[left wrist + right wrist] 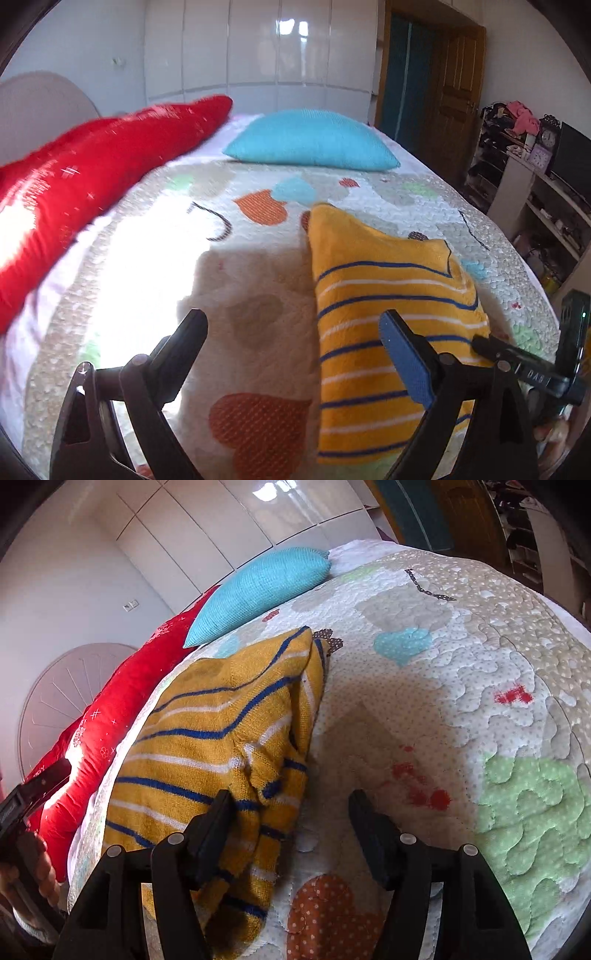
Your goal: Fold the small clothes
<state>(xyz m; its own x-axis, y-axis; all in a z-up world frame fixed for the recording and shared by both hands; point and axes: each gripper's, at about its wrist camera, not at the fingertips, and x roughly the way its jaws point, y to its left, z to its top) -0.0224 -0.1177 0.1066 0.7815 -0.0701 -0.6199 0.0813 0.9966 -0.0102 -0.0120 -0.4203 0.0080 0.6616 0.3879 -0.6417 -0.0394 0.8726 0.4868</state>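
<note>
Bedroom with a big bed under a soft quilt full of hearts

Closest in the left wrist view: left gripper, both fingers spread wide apart, nothing between them, held just above the quilt. One finger over bare quilt, the other with a blue pad over the near part of the yellow sweater. Cannot tell if that pad touches the wool

Closest in the right wrist view: right gripper, fingers also spread apart and holding nothing. Left finger over the sweater's bunched near edge, right finger over bare quilt. Cannot tell if touching

Yellow sweater with blue and white stripes flat on the quilt, partly folded, a sleeve or flap laid over its body and a rumpled lump near the right gripper. Between the two grippers, a bit toward the right side of the bed

Orange heart on the quilt just beside the sweater's near edge

Farther up the bed: long red pillow along the left side, bright sun on it. Blue pillow at the far end, well apart from the sweater

Behind that: shiny white wardrobe, brown wooden door, shelves with clocks and small things on the right
</note>
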